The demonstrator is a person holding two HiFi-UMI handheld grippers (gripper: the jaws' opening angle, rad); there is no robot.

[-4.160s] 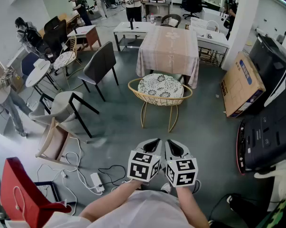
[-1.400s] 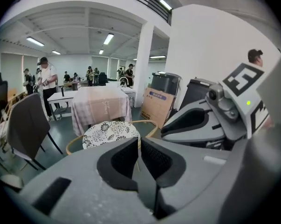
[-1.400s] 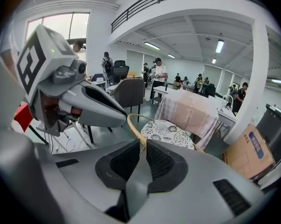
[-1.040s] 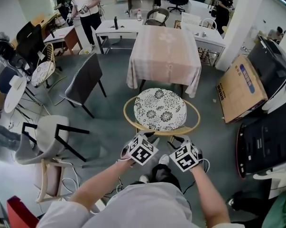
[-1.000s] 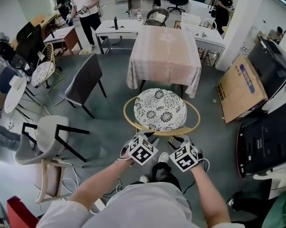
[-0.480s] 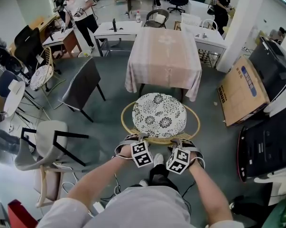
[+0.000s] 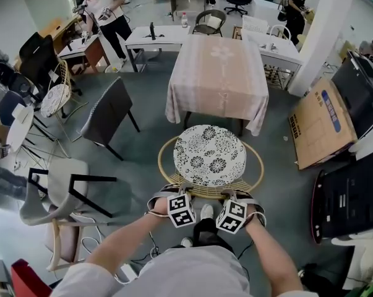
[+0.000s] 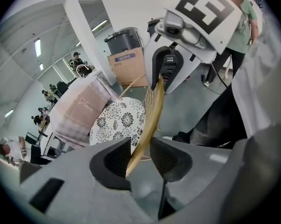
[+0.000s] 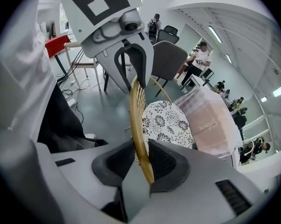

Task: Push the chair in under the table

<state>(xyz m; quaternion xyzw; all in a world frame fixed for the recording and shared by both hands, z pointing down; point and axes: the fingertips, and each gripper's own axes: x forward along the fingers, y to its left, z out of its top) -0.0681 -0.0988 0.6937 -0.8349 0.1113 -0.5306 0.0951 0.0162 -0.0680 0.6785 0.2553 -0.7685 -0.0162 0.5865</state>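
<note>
The round rattan chair (image 7: 210, 155) with a floral cushion stands just in front of the table (image 7: 214, 73), which is draped in a pale pink cloth. Both grippers point steeply down at the chair's near rim (image 7: 206, 192). In the left gripper view my left gripper (image 8: 140, 146) straddles the rim (image 8: 147, 120); its jaws are closing and a slim gap still shows at one pad. In the right gripper view my right gripper (image 9: 141, 153) is closing on the same rim (image 9: 136, 111), and both pads touch it. The head view shows the left gripper (image 7: 177, 190) and right gripper (image 7: 235, 193) side by side.
A dark grey chair (image 7: 109, 110) and a beige chair with black legs (image 7: 56, 187) stand to the left. A cardboard box (image 7: 322, 119) and black equipment (image 7: 350, 190) line the right. White tables (image 7: 155, 36) and people are behind the table. Cables (image 7: 93, 218) lie on the floor.
I have stepped up to the chair. Both grippers have dropped and rolled, and they now sit over the near rim with the rim between their jaws.
</note>
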